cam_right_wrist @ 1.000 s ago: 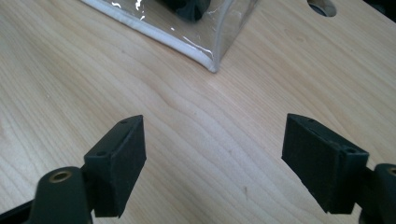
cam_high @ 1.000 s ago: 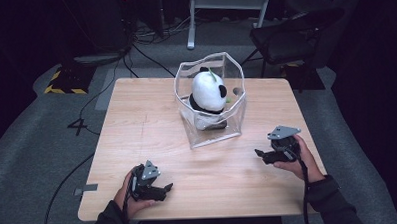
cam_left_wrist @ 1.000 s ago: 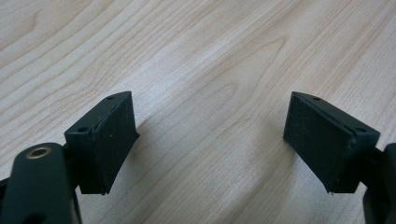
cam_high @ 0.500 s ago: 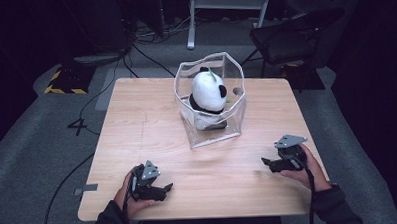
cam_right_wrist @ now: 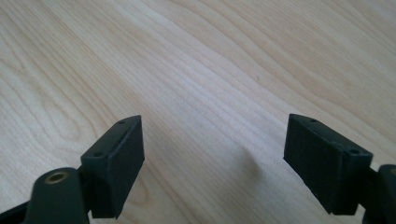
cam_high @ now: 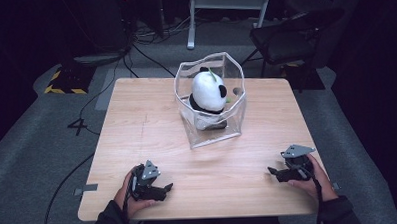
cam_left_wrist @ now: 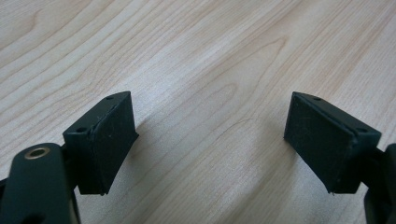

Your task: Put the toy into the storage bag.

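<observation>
The left hand-held gripper [cam_high: 161,187] rests near the tabletop's [cam_high: 137,124] front edge, jaws spread over bare wood with nothing between them. The right hand-held gripper [cam_high: 274,172] sits near the front right corner, its jaws likewise spread and empty. Well beyond both, toward the far side, a plush panda [cam_high: 208,94] sits upright inside a clear plastic container [cam_high: 212,136].

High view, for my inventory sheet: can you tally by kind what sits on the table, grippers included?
Plush panda: 1
Clear plastic container around the panda: 1
Grippers, left gripper and right gripper, both open with nothing between the jaws: 2
Total: 4
</observation>
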Action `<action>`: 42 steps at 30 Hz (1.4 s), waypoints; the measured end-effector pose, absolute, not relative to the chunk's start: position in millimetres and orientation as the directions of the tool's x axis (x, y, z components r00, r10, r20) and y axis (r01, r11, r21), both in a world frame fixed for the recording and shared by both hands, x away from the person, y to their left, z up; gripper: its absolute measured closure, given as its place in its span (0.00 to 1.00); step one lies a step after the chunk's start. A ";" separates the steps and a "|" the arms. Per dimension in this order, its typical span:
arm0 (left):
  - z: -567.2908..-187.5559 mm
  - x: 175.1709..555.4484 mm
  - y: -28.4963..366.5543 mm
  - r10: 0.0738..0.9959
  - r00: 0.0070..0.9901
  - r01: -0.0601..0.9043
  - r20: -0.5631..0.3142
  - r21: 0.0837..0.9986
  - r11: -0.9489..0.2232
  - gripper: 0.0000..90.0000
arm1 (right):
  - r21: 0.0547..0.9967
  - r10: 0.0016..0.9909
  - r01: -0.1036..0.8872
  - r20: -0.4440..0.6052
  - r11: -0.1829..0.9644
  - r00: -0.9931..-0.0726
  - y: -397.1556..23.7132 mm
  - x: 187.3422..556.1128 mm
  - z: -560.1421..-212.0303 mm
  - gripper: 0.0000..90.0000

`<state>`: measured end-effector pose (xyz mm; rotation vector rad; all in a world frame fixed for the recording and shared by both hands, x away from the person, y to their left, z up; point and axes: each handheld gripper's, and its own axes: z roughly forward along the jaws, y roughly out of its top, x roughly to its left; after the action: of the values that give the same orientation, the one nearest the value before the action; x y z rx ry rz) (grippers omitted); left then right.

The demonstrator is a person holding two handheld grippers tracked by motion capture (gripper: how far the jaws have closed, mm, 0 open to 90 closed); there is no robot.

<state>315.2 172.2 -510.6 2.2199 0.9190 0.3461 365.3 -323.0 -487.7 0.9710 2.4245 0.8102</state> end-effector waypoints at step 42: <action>-510.3 317.2 171.8 0.694 0.720 0.510 -0.016 0.690 -0.514 0.17 | 0.739 0.814 0.542 -0.013 0.399 -0.581 -369.8 336.9 -508.8 0.16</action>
<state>317.2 171.8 -510.3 2.2303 0.9079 0.3432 336.9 -369.8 -508.8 1.1697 2.2890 1.0020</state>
